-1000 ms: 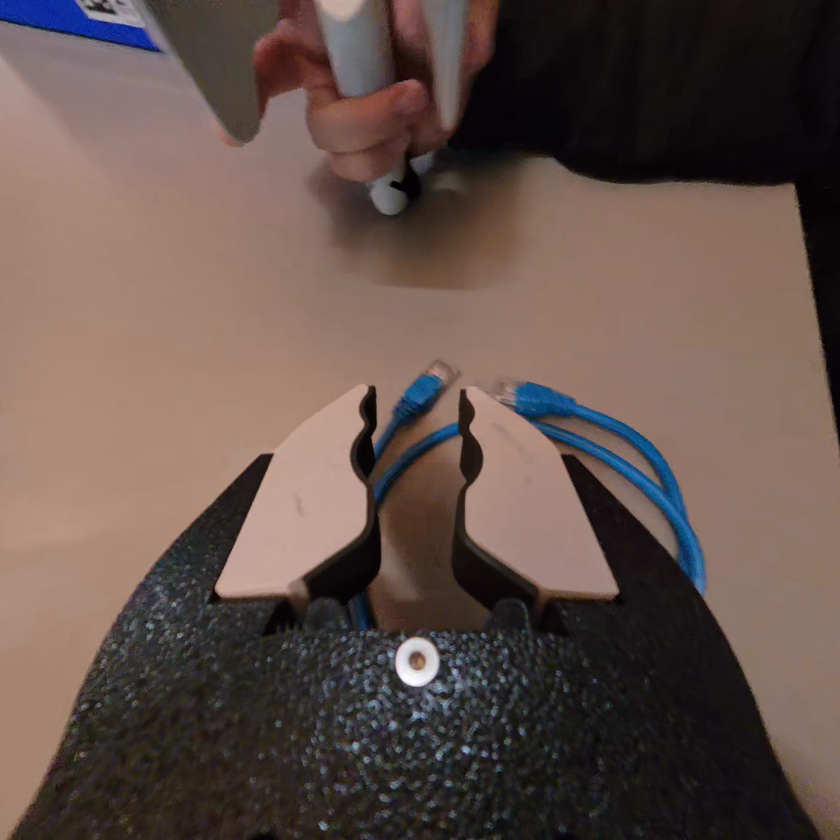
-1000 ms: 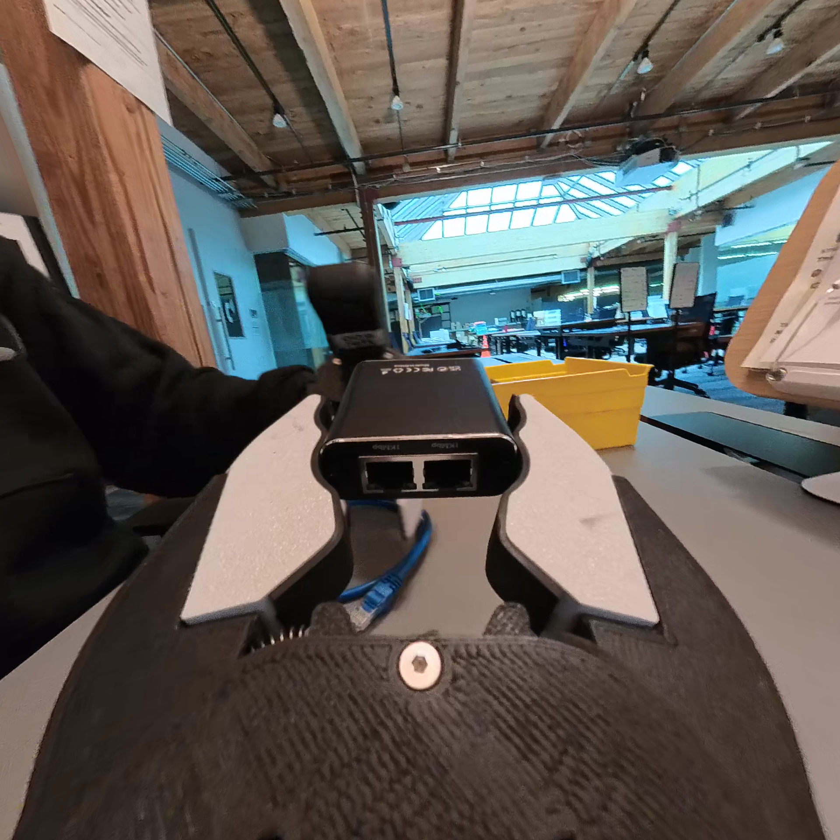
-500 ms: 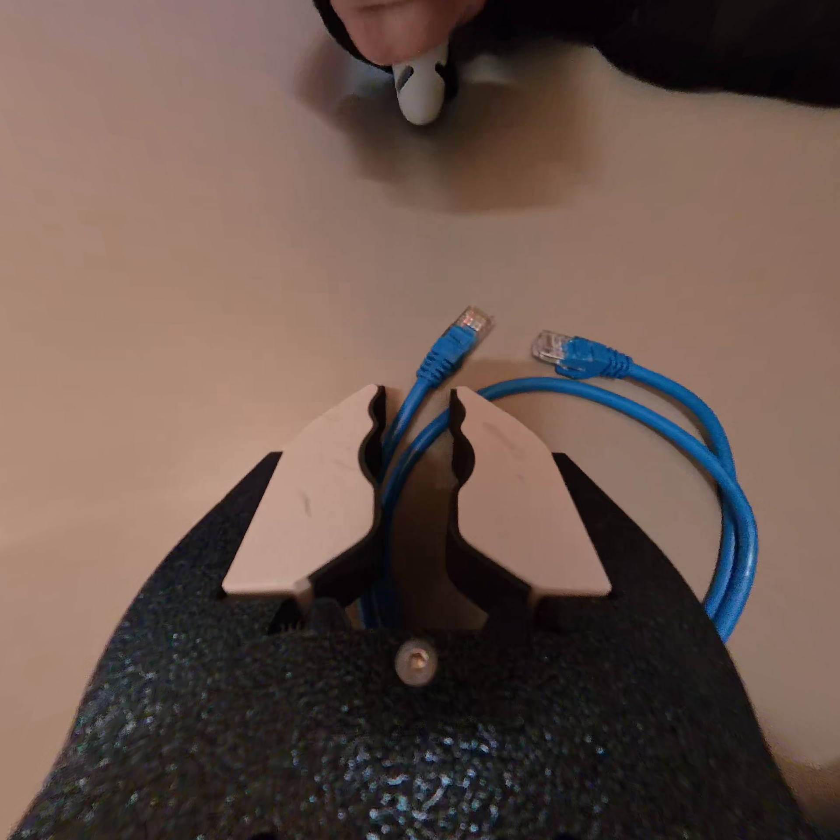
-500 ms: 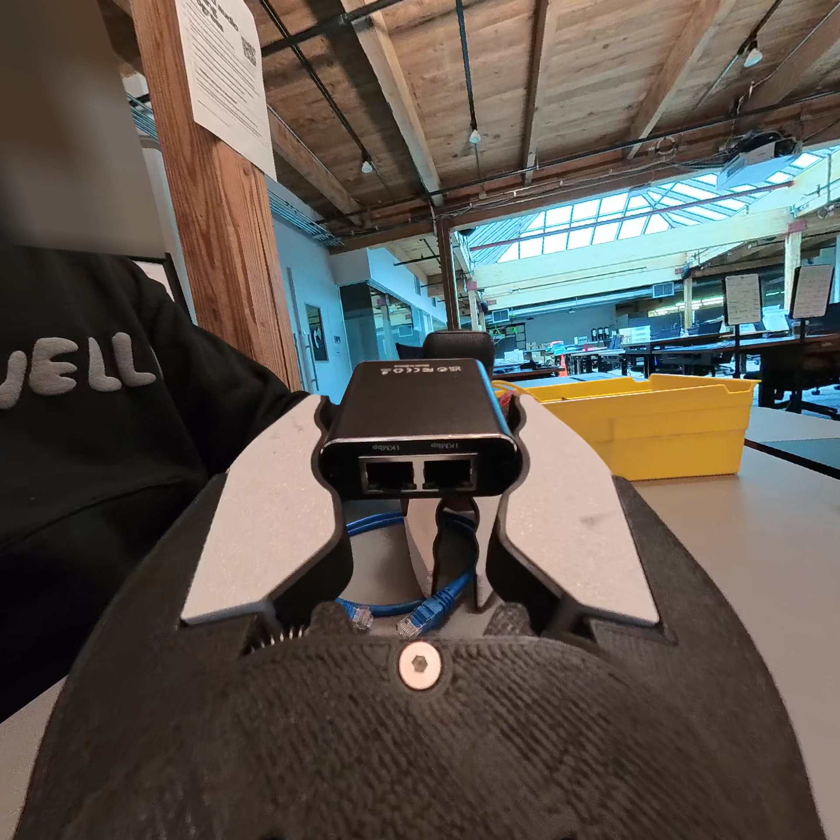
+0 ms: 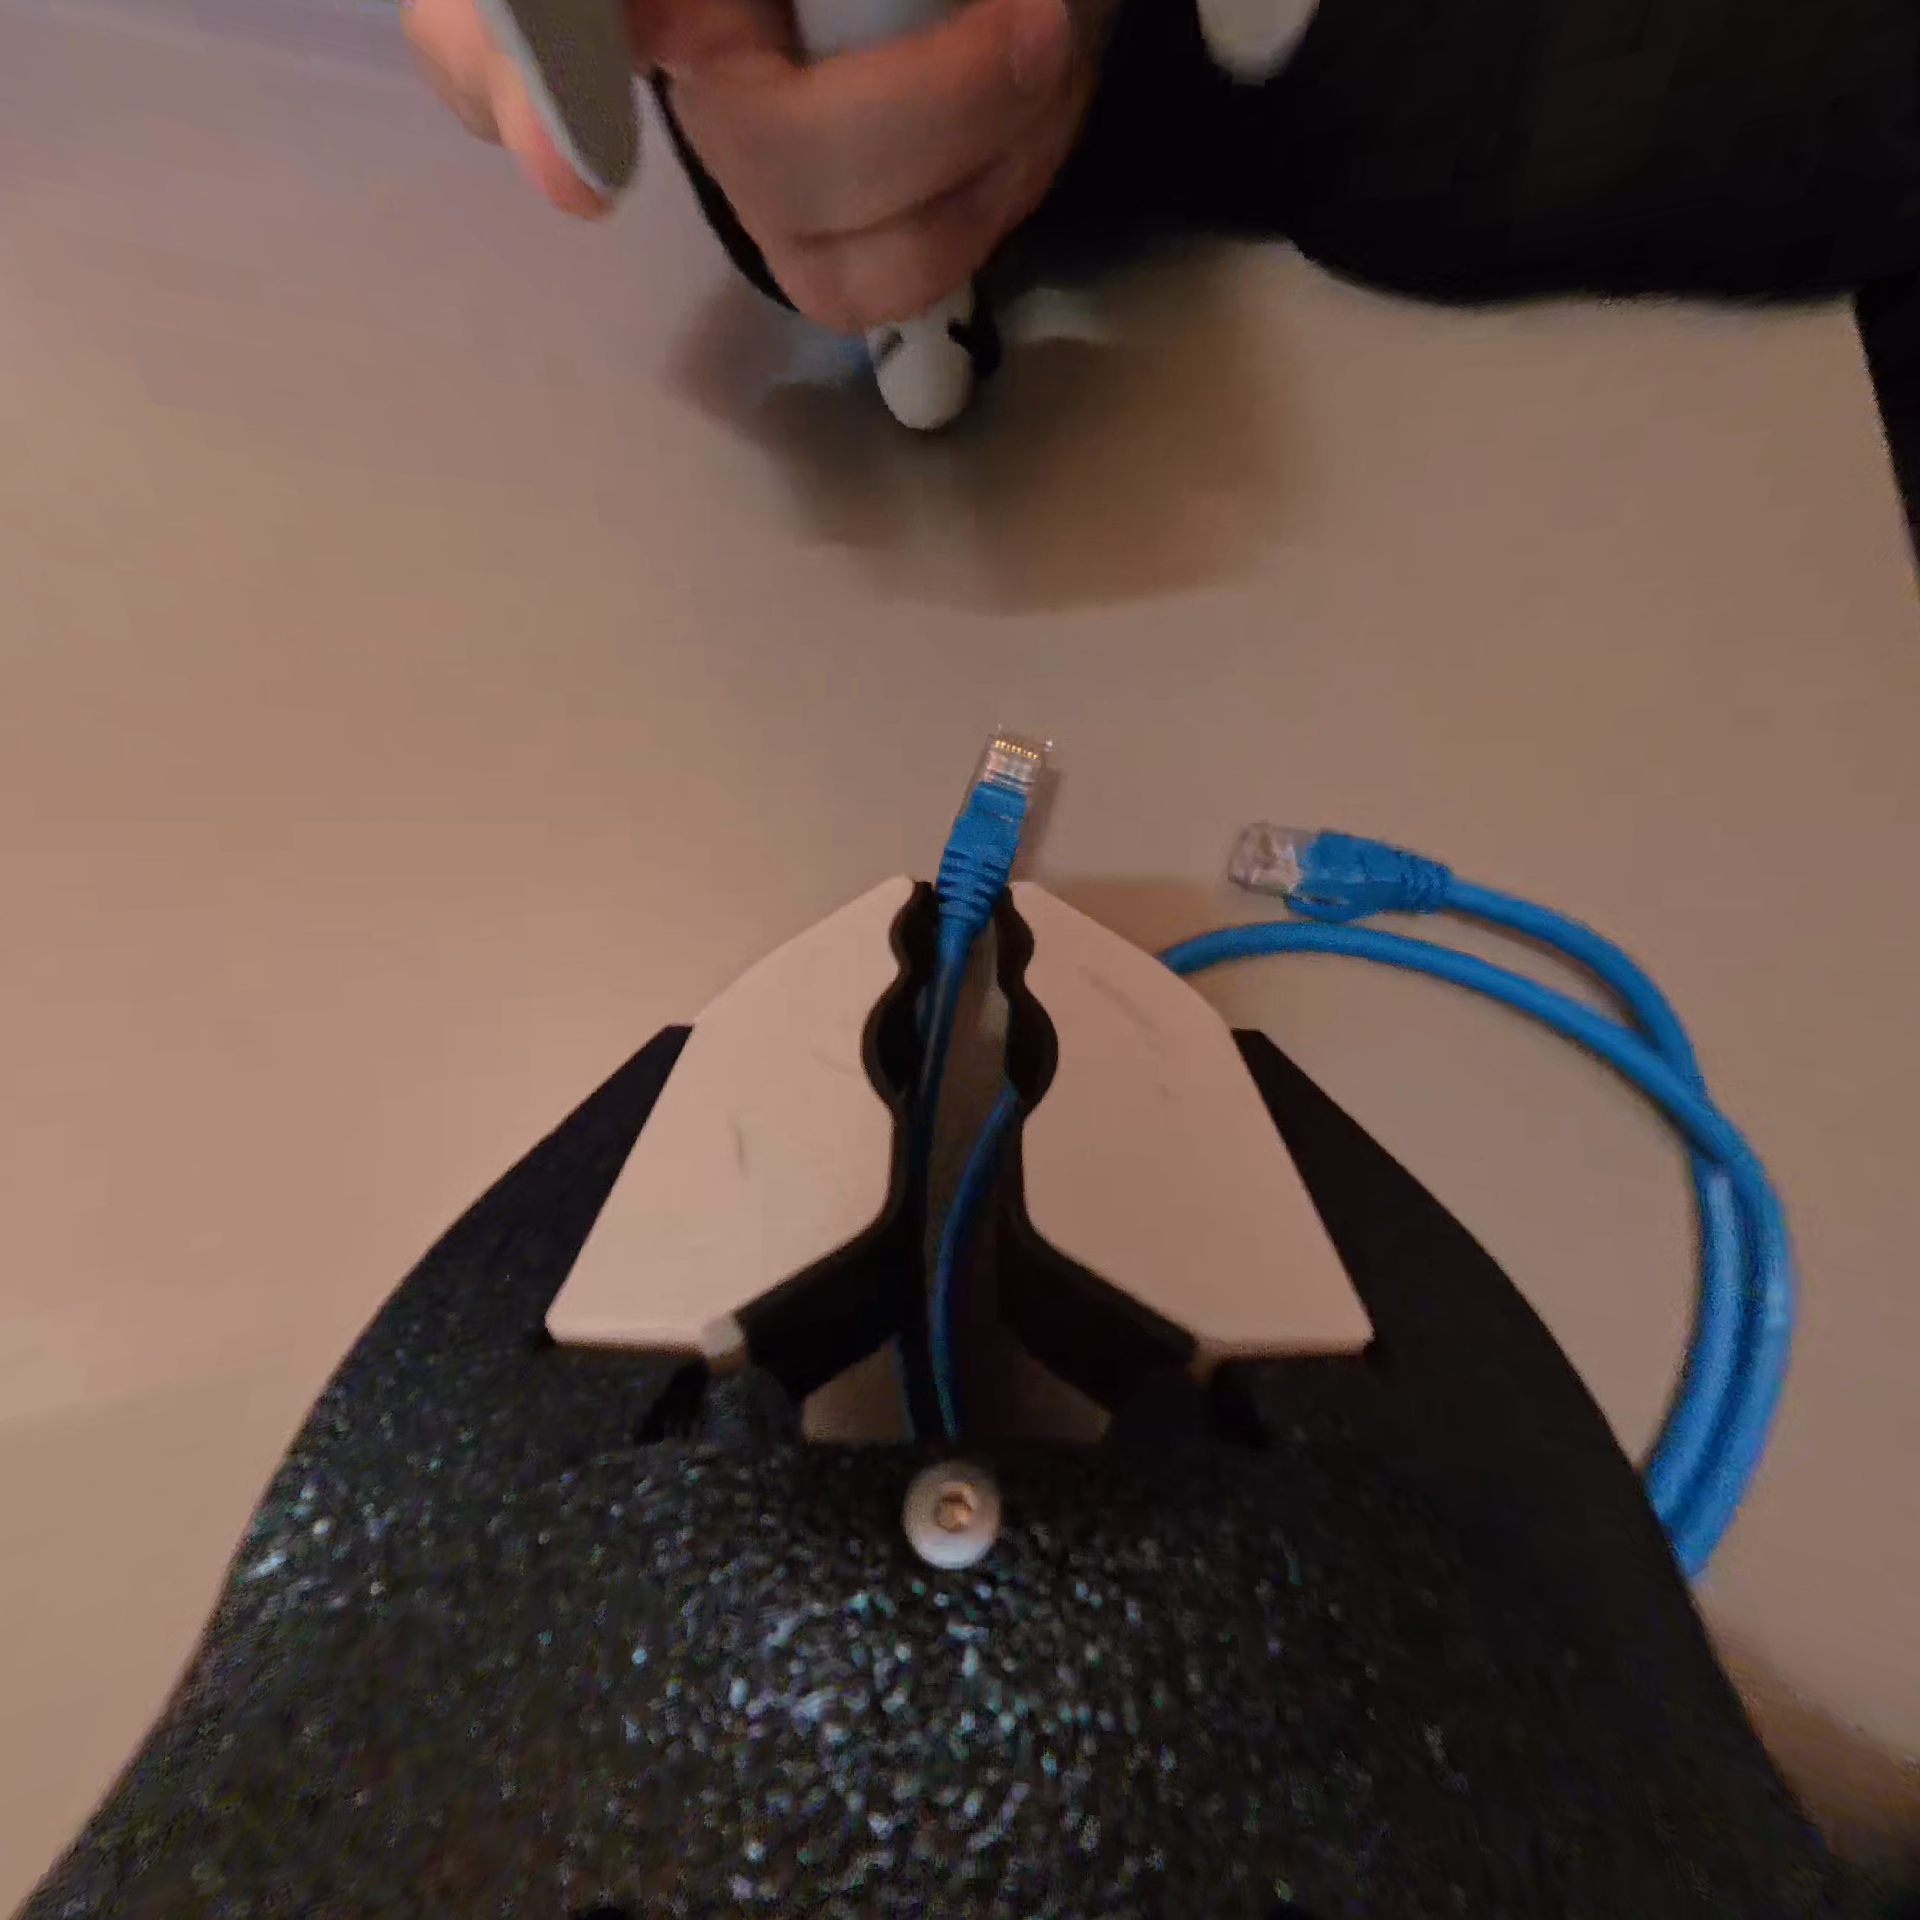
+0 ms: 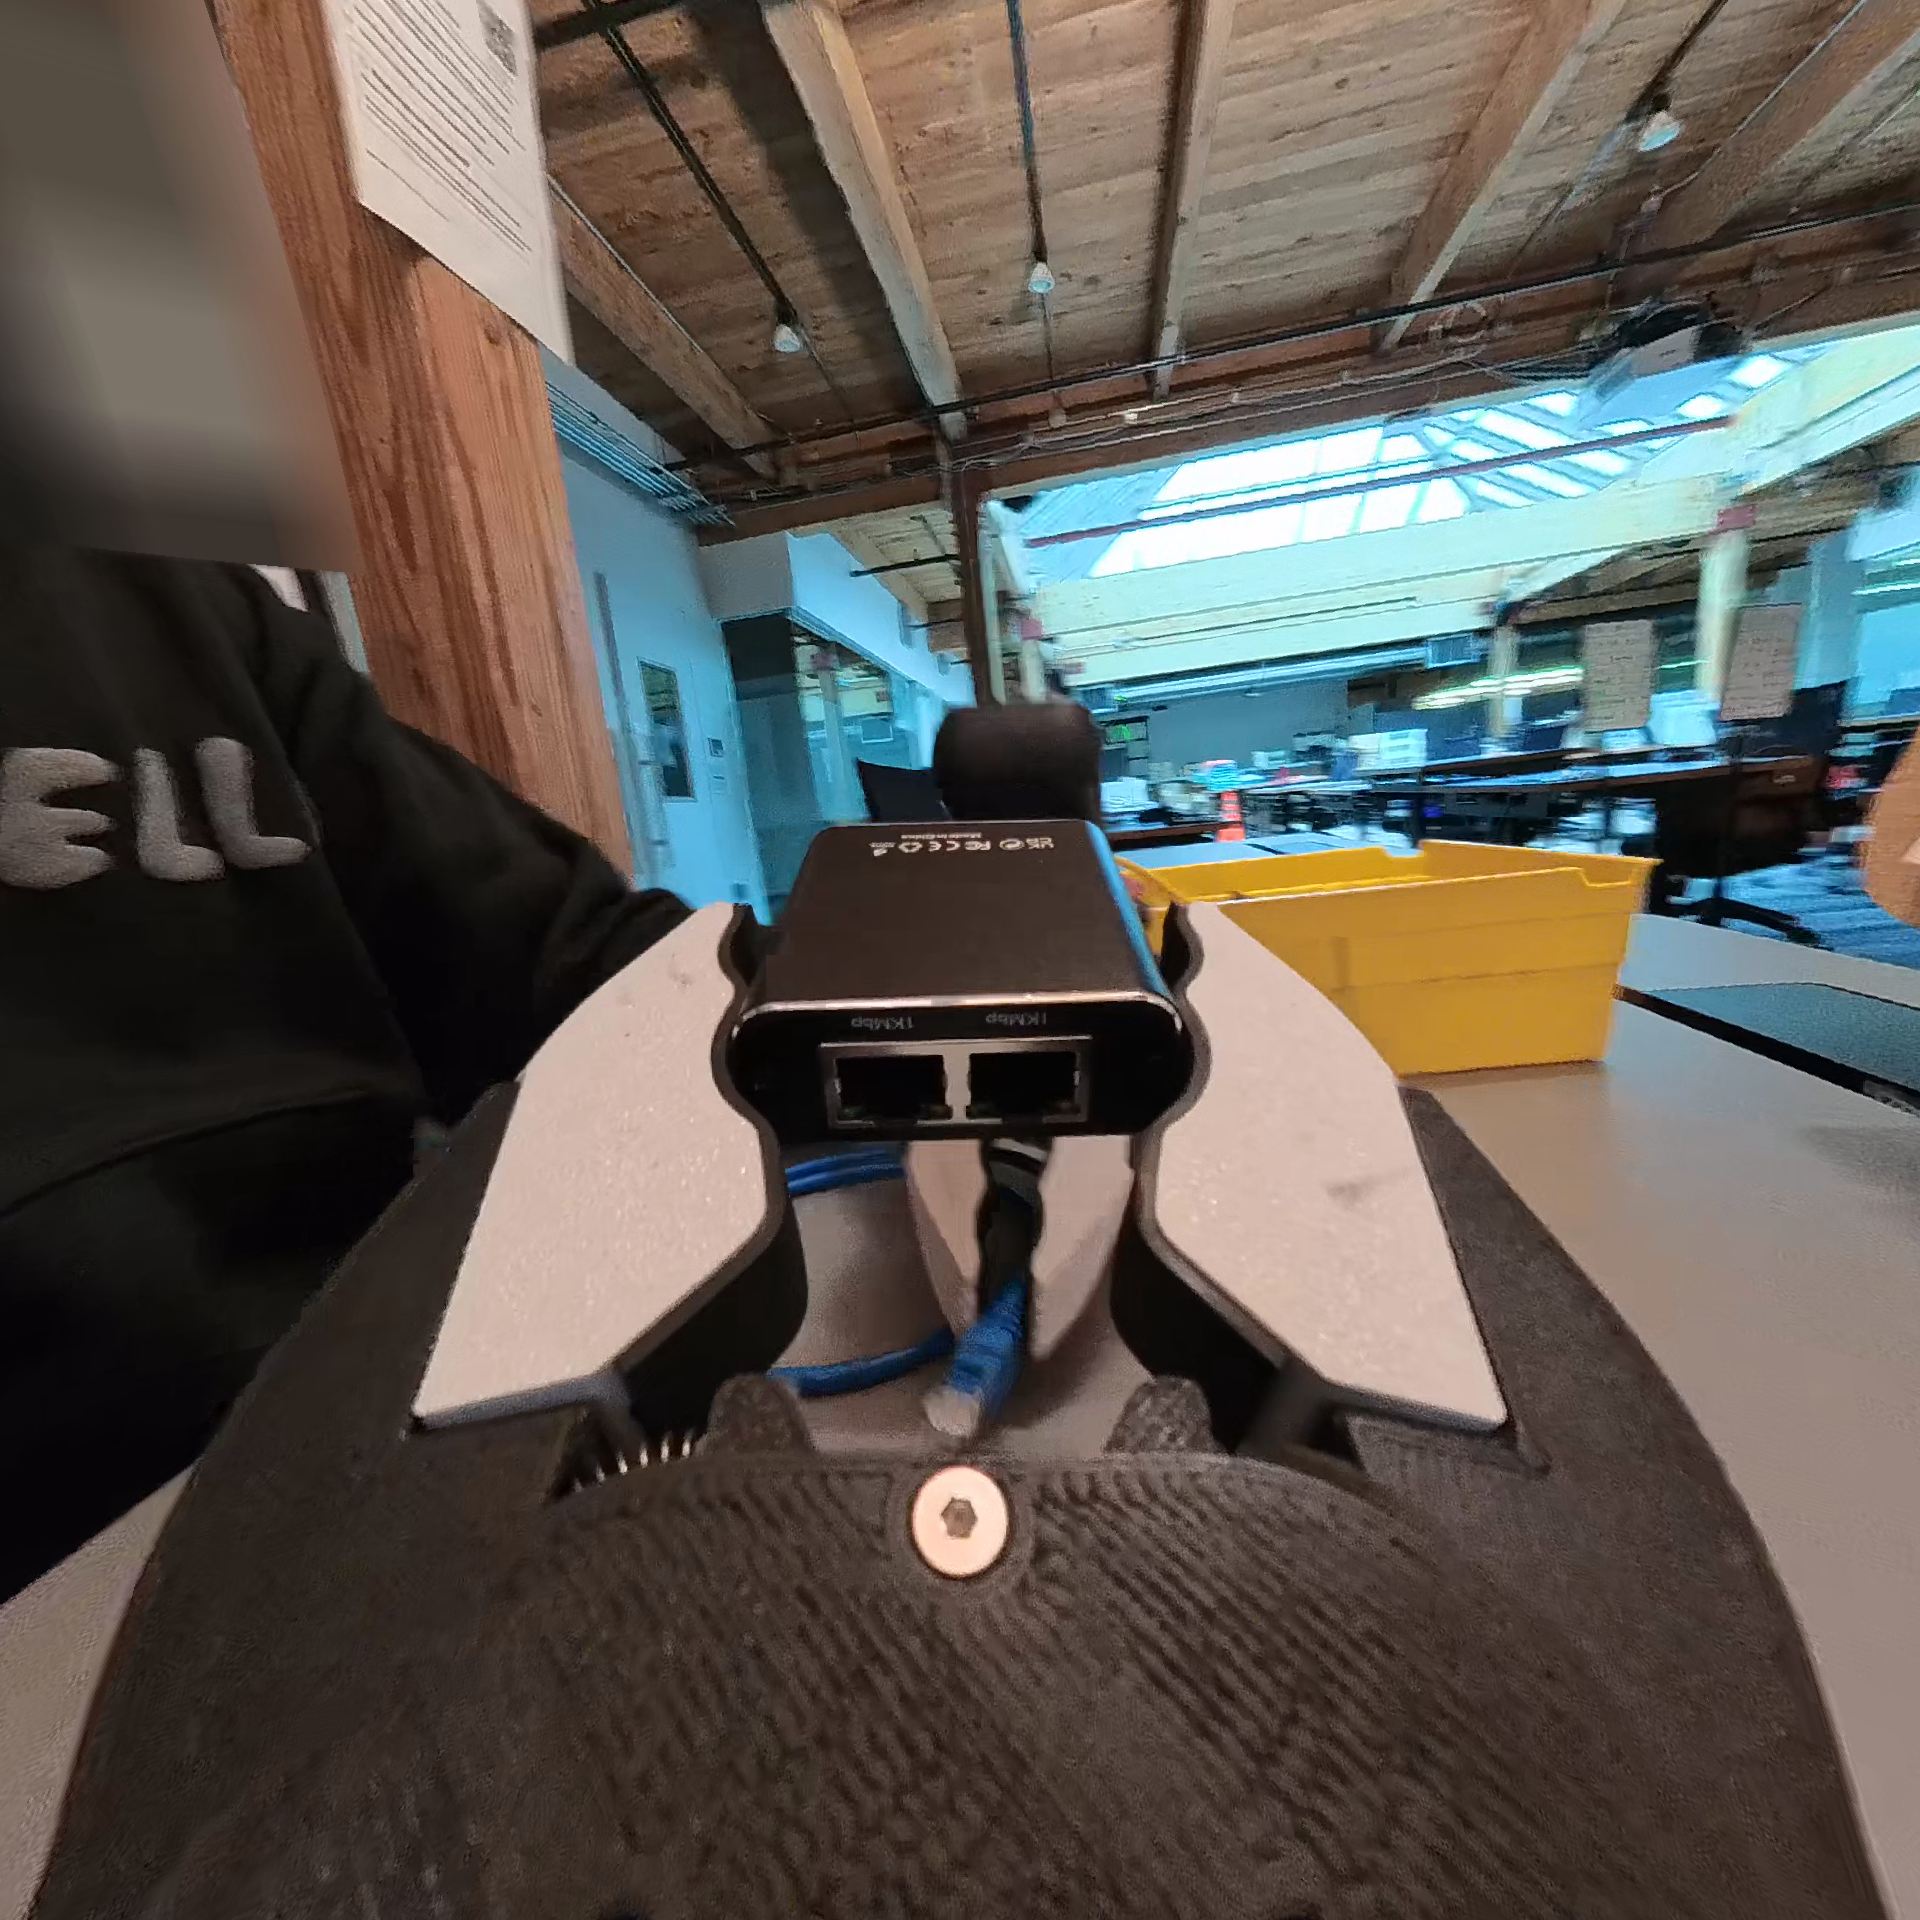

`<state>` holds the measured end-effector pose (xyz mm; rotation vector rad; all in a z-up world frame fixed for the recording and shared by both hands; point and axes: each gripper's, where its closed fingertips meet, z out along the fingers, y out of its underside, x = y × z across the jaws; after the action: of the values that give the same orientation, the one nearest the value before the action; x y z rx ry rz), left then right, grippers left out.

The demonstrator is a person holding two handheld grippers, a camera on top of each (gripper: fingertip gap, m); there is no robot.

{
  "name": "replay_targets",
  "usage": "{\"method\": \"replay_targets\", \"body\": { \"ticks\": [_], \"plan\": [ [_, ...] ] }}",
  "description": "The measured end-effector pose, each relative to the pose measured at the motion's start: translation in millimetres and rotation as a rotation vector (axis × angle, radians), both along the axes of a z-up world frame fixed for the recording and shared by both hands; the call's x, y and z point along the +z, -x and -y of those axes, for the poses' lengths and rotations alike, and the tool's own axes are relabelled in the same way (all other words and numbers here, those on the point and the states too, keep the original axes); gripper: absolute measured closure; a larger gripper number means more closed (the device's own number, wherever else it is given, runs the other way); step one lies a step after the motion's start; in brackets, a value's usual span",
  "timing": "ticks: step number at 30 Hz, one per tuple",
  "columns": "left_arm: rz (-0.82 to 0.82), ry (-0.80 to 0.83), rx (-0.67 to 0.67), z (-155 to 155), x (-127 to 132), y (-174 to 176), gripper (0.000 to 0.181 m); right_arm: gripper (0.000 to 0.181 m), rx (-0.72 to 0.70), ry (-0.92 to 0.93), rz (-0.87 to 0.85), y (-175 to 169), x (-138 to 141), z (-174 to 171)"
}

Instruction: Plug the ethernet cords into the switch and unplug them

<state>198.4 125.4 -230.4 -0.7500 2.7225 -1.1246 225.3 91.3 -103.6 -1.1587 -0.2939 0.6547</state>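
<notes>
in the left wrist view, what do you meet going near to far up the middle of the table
left tongs shut on a blue ethernet cord → its clear plug sticking out past the tips → bare table → white handle end → the person's hand

Timber ceiling (image 6: 1195, 187), wooden post (image 6: 457, 499), skylight (image 6: 1403, 468), yellow bin (image 6: 1455, 935).

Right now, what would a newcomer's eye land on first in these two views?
In the right wrist view, the black switch clamped in the right gripper, both ports empty. In the left wrist view, the left gripper pinching a blue ethernet cord, plug forward; a second plug lies on the table.
</notes>
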Motion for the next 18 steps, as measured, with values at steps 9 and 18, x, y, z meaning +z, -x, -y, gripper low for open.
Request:
{"method": "replay_targets", "body": {
  "ticks": [9, 18],
  "plan": [
    [0.053, -0.051, 0.17, -7, 106, -8, 0.171, 0.107, -0.106, -0.02, 0.029, -10, 1, -3],
    [-0.026, 0.001, 0.169, -11, 105, -12, 0.171, 0.107, -0.159, 0.031, 0.144, -2, -8, -13]
  ]
}}
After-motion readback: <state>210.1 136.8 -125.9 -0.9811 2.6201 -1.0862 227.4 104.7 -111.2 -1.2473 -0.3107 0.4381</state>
